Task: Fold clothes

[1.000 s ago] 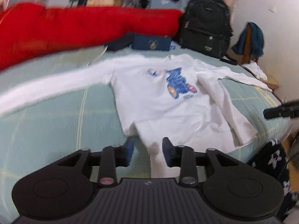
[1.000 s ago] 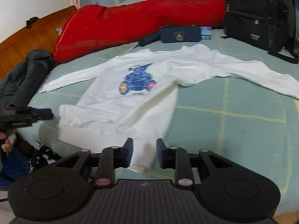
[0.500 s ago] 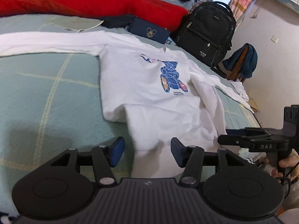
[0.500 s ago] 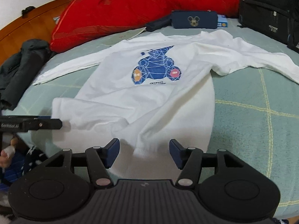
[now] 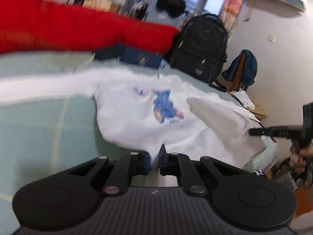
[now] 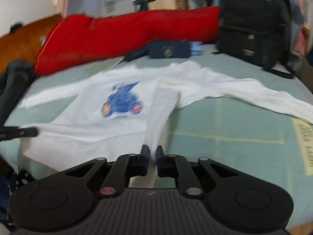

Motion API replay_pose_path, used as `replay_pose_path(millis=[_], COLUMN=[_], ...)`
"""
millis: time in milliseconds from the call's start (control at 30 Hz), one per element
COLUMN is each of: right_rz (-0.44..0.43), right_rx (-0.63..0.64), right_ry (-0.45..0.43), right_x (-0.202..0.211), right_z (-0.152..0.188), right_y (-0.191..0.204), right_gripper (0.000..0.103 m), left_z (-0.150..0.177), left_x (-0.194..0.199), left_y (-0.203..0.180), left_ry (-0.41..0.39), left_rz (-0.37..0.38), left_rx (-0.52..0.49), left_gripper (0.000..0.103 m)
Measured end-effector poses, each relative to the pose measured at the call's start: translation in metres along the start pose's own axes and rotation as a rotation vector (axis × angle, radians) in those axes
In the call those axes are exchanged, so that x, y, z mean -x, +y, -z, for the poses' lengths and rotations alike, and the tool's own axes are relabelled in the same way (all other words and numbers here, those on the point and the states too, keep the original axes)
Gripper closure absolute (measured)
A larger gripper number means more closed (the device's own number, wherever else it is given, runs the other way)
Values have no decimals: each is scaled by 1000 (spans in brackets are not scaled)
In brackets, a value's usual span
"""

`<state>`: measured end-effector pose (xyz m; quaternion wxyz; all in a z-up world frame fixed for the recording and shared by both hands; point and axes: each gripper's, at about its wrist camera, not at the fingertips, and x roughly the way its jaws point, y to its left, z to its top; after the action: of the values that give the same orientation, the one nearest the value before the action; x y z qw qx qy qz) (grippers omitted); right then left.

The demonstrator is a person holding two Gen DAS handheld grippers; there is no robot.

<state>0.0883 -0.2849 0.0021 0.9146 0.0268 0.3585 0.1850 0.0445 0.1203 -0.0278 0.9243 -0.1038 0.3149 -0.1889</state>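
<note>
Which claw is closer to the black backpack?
Right. The right claw grips the shirt hem on the backpack side of the bed; the left claw grips the hem's far corner.

Motion-blurred red quilt (image 5: 78,33); sweatshirt (image 6: 117,117) sleeve cut off at right edge.

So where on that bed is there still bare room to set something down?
Bare sheet lies below the shirt's outstretched sleeve. It is crowded along the far edge: red quilt, dark pouch, backpack.
</note>
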Motion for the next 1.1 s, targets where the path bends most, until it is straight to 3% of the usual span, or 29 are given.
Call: replay_pose_path(millis=[200, 367, 467, 600, 733, 800, 967, 1100], right_rz=[-62, -113, -69, -6, -41, -63, -136, -175], right_rx=[-111, -142, -138, -203, -244, -254, -302, -363], right_ry=[-3, 89, 154, 180, 148, 138, 130, 110], right_x=[43, 49, 41, 35, 31, 21, -17, -57], right_z=[-3, 14, 26, 31, 21, 14, -10, -36], right_y=[-35, -38, -44, -67, -81, -85, -98, -117], right_gripper=[92, 92, 90, 88, 79, 75, 65, 57], left_z=[-8, 9, 20, 11, 2, -11, -38, -60], left_x=[34, 33, 26, 30, 33, 27, -22, -62], left_y=[-10, -14, -8, 2, 12, 19, 56, 87], left_ry=[0, 53, 129, 123, 115, 105, 118, 128], left_rz=[10, -11, -14, -72, -130, -138, -108, -83], left_rx=[-16, -22, -3, 3, 9, 15, 144, 248], left_gripper=[97, 97, 89, 79, 65, 62, 60, 52])
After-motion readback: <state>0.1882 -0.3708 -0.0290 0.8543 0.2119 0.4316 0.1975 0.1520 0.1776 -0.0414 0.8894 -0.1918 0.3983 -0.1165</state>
